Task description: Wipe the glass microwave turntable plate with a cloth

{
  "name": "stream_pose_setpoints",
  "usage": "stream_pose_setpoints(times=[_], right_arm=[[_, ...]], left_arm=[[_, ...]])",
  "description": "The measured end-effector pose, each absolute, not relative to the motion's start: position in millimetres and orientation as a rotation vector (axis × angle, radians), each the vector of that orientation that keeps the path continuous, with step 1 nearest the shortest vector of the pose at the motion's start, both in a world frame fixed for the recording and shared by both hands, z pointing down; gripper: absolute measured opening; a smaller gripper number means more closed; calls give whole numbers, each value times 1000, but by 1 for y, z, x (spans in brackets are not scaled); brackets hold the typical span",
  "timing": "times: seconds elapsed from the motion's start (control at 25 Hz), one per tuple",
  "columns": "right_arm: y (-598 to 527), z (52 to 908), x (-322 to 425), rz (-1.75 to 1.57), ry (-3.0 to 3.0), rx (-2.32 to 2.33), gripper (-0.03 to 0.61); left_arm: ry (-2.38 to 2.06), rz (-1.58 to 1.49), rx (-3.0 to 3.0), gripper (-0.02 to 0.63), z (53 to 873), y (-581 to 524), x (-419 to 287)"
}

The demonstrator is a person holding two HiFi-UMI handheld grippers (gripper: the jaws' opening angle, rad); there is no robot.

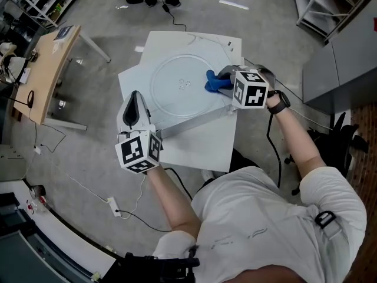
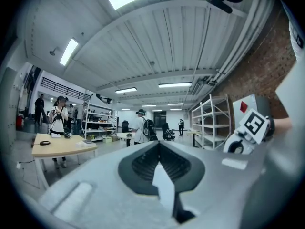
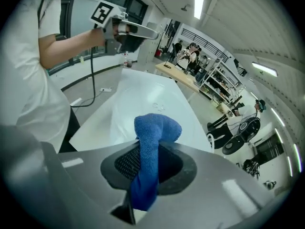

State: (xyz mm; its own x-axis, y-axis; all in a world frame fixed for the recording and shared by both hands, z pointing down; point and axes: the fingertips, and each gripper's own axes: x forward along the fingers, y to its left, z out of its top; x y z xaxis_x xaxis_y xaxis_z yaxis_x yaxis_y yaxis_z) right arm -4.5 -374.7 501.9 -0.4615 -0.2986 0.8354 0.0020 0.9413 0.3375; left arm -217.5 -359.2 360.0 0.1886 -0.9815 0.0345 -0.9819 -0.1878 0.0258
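Right now the right hand-held gripper (image 3: 153,151) is clamped on a blue cloth (image 3: 155,132). The cloth fills the slot between its jaws and bulges past the tips in a rounded wad.

Just ahead of and below those tips is the glass plate (image 1: 177,93), lying flat on the white desk (image 1: 200,140). In the head view the wad sits over the part of the plate nearest this gripper. Can't tell whether it presses on the glass or hangs just above it. The plate's centre hub (image 1: 184,84) is further out ahead of the tips and is uncovered.

Left hand-held gripper (image 1: 135,96) has its jaws together at the tips with nothing gripped. It's tilted upward: its own view looks at ceiling lights (image 2: 69,51), shelving (image 2: 212,123) and people standing far ahead (image 2: 142,126), not at the desk. It sits over the desk's edge with the plate's rim just to its right, and from the head view it appears apart from the plate. The right gripper's marker cube (image 2: 253,125) shows off to its right.

Well out to the left gripper's left is a wooden table (image 1: 50,63). Behind that gripper, on the floor, is a power strip (image 1: 113,207).
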Motion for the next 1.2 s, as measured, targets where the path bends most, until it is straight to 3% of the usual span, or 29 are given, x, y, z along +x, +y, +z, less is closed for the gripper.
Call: stream_pose_setpoints(times=[0.52, 0.92, 1.2], right_arm=[[-272, 487, -131, -380, -2223, -117, 71], [-358, 487, -231, -454, -2223, -90, 71], [-476, 495, -222, -396, -2182, 167, 71]], left_arm=[[-2053, -3, 2323, 3, 359, -344, -237], [-2124, 38, 2242, 3, 364, -343, -248], [-2139, 74, 2234, 3, 363, -342, -251]])
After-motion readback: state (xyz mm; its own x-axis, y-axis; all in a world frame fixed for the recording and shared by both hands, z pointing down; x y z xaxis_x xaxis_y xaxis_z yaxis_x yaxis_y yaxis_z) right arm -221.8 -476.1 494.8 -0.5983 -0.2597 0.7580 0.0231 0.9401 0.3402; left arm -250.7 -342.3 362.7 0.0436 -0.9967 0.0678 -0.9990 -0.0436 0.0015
